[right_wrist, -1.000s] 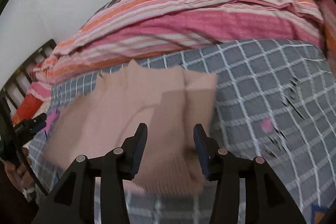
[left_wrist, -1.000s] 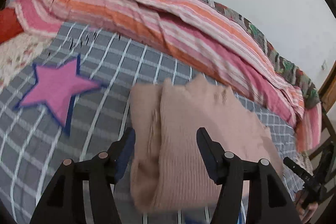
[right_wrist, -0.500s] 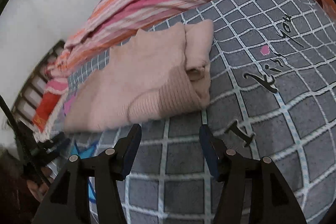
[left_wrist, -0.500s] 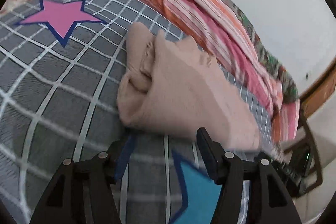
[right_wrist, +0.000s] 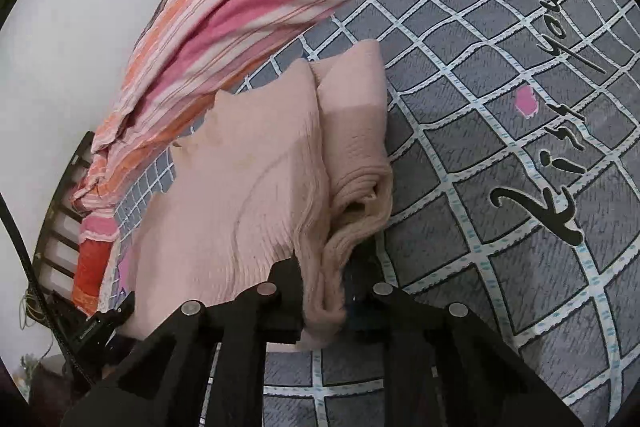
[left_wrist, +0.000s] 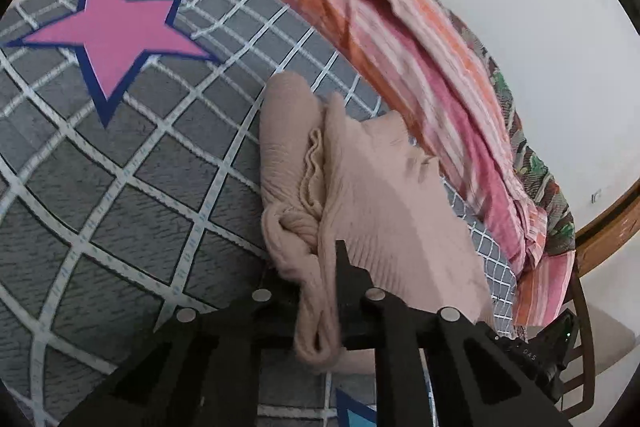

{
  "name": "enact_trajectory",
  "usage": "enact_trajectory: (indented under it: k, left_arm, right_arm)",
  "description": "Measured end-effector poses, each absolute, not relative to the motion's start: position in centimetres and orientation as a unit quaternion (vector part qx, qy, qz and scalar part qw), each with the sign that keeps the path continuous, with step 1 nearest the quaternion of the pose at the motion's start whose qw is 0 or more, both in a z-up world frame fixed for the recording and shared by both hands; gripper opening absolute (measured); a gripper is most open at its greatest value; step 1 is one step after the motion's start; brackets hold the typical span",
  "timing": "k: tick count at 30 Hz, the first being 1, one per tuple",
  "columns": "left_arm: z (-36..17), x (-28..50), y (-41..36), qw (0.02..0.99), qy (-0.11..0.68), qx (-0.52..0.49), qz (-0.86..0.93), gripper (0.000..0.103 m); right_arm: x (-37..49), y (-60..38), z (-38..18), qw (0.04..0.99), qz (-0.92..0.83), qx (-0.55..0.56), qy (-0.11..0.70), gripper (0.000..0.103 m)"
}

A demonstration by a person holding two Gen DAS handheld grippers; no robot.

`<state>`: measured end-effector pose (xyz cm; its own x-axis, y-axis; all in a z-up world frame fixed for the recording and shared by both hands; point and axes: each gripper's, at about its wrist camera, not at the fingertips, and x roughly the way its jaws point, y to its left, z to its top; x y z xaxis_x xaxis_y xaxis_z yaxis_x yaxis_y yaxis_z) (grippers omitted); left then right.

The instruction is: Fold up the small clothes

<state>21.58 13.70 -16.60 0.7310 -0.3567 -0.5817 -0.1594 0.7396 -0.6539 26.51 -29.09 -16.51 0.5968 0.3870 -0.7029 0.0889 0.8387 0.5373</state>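
A beige ribbed knit garment (left_wrist: 372, 187) lies folded on the grey checked bedcover (left_wrist: 120, 187). My left gripper (left_wrist: 320, 291) is shut on the garment's near left edge, with a bunch of knit squeezed between the jaws. In the right wrist view the same garment (right_wrist: 248, 179) spreads to the left, and my right gripper (right_wrist: 324, 291) is shut on its near right edge, also with bunched fabric between the jaws. The other gripper shows at the frame edge in each view.
A striped pink and orange blanket (left_wrist: 400, 39) is heaped along the far side of the bed against the white wall. A pink star (left_wrist: 112, 35) is printed on the cover to the left. Black lettering (right_wrist: 540, 167) is printed on the cover to the right.
Half a second ago both grippers were open just short of the garment's near edge. Both have moved forward and shut on that edge.
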Motion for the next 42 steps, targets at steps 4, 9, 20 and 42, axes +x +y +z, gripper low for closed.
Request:
enact_trajectory:
  k: [4, 9, 20, 42]
  left_arm:
    - [-15.0, 19.9, 13.2, 0.87, 0.359, -0.331, -0.06, 0.011]
    - [-14.6, 16.2, 13.2, 0.87, 0.366, -0.322, -0.074, 0.011]
    - [-14.9, 10.5, 13.2, 0.881, 0.377, -0.272, -0.086, 0.022]
    - [-12.9, 27.1, 8.3, 0.898, 0.42, -0.129, -0.009, 0.043]
  right_arm:
    - [24.5, -29.9, -14.8, 0.852, 0.112, 0.285, 0.424, 0.011]
    - [20.6, -29.8, -13.7, 0.86, 0.115, 0.257, 0.427, 0.011]
    - [13.2, -30.3, -13.6, 0.89, 0.066, 0.17, 0.418, 0.027]
    - [29.7, -27.2, -13.7, 0.88, 0.066, 0.073, 0.466, 0.046]
